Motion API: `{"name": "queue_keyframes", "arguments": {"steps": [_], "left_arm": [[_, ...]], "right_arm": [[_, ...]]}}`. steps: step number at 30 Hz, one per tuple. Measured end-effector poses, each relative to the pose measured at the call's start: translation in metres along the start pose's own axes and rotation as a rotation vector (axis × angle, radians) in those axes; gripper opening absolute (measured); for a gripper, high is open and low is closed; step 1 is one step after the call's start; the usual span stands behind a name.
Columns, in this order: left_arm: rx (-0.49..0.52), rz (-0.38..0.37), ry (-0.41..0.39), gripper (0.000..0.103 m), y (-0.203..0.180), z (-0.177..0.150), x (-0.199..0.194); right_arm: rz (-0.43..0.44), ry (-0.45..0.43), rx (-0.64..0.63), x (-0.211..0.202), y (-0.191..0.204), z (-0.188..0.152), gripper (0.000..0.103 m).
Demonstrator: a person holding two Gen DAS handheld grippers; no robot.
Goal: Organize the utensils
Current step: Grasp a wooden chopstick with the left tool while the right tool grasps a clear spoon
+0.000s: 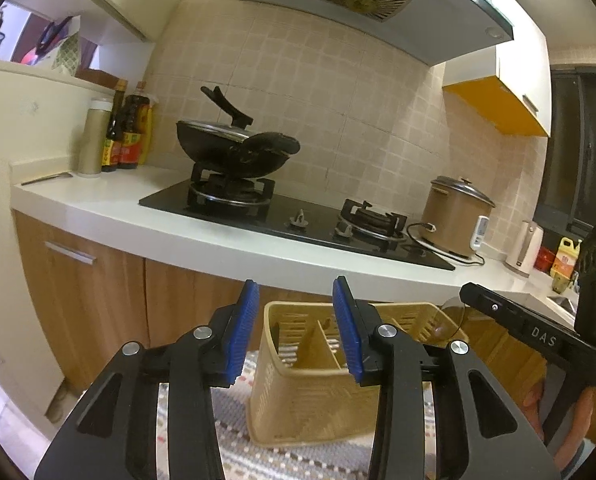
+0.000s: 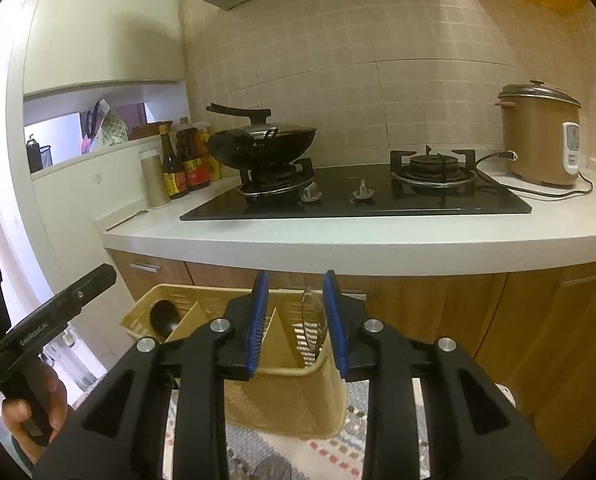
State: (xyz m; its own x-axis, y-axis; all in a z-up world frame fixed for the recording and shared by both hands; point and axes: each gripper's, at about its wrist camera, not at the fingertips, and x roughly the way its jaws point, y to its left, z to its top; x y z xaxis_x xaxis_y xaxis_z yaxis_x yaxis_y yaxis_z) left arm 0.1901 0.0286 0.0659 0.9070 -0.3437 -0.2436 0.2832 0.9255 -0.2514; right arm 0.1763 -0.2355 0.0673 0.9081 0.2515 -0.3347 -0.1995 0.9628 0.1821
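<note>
A tan plastic utensil basket point(image 1: 309, 400) with inner dividers stands on a woven mat below the counter. It also shows in the right wrist view point(image 2: 290, 400). A dark ladle point(image 2: 164, 316) lies in its left compartment and a clear spatula-like utensil point(image 2: 311, 320) stands in its right part. My left gripper point(image 1: 296, 328) is open and empty, just in front of the basket's rim. My right gripper point(image 2: 296, 322) is open and empty, above the basket's near side. The right gripper's body point(image 1: 537, 336) shows at the right of the left wrist view.
A white counter point(image 2: 337, 240) holds a black gas hob point(image 2: 357, 200) with a lidded wok point(image 2: 262, 144), sauce bottles point(image 2: 186, 164) at the left and a rice cooker point(image 2: 537, 140) at the right. Wooden cabinet doors point(image 1: 78, 300) stand behind the basket.
</note>
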Motion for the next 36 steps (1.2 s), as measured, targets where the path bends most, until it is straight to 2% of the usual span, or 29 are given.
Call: {"name": "queue_keyframes", "arguments": {"steps": [4,7,10,12,13,17,20,24,26,32,36], "left_arm": [[0.01,-0.031,0.032,0.036,-0.004,0.002,-0.017],[0.028,-0.046,0.105,0.036,-0.01,-0.001,-0.023],[0.023,-0.091,0.241,0.036,-0.011,-0.011,-0.023],[0.009,-0.122,0.36,0.036,-0.009,-0.025,-0.018],[0.004,-0.128,0.401,0.036,-0.008,-0.031,-0.016],[-0.031,-0.139,0.62,0.036,-0.001,-0.066,0.0],[-0.048,-0.127,0.738,0.036,0.007,-0.094,0.011],[-0.102,-0.158,0.808,0.034,0.014,-0.116,0.017],[-0.097,-0.146,0.821,0.033,0.015,-0.124,0.02],[-0.008,-0.087,0.809,0.03,0.001,-0.137,0.016],[0.091,-0.022,0.788,0.03,-0.018,-0.145,0.013]], "right_arm": [[-0.01,0.019,0.014,-0.015,0.002,0.001,0.025],[-0.013,0.074,0.033,-0.024,0.004,-0.001,0.025],[-0.016,0.198,0.023,-0.027,0.011,-0.01,0.025],[-0.024,0.282,0.009,-0.024,0.015,-0.02,0.025],[-0.025,0.316,0.006,-0.023,0.016,-0.025,0.025],[0.031,0.561,0.061,-0.002,0.012,-0.061,0.025],[0.066,0.674,0.098,0.011,0.009,-0.084,0.025],[0.094,0.764,0.172,0.024,0.0,-0.106,0.025],[0.093,0.784,0.194,0.028,-0.003,-0.111,0.025],[0.079,0.791,0.203,0.029,-0.011,-0.115,0.025],[0.08,0.79,0.2,0.026,-0.016,-0.114,0.025]]}}
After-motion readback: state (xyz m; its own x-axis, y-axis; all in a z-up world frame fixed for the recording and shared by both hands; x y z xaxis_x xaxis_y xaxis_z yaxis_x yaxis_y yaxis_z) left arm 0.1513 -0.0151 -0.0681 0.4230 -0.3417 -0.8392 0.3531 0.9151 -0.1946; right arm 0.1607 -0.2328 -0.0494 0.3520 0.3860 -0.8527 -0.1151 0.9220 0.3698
